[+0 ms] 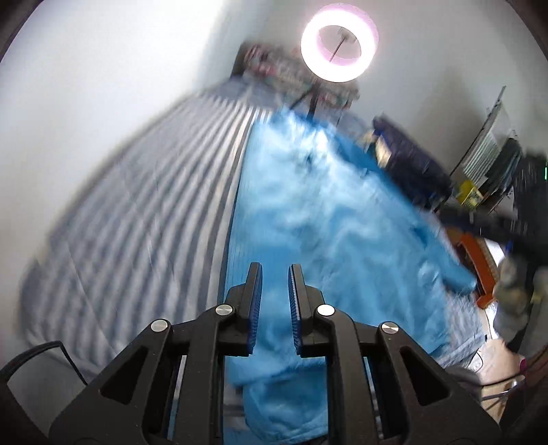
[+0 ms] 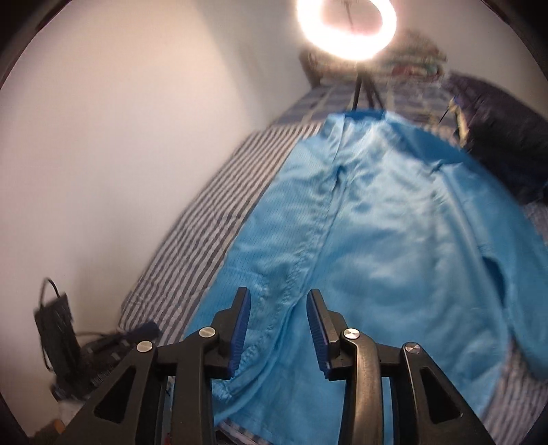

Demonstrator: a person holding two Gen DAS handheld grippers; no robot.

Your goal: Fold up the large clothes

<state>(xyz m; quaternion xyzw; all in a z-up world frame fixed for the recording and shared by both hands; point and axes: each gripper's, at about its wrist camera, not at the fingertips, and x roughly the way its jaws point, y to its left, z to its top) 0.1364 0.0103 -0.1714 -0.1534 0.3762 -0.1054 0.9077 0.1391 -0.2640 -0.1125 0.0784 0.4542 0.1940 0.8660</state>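
Holding both tools above the bed, you have the blue garment (image 2: 376, 212) spread over the striped bedsheet (image 2: 205, 219), reaching from the near edge toward the ring light (image 2: 346, 27) at the far end. Your right gripper (image 2: 278, 328) stands with its jaws apart; blue cloth shows in the gap below, but the pads do not press on it and nothing is held. Your left gripper (image 1: 275, 308) shows a narrow gap between its pads; the blue garment (image 1: 325, 212) lies in line behind that gap, and the blurred picture does not let me tell whether any fabric is pinched. A dark pillow (image 2: 507, 143) sits beside the garment on the right. A dark box with a cable (image 2: 56, 321) stands on the floor by the wall, left of the bed.
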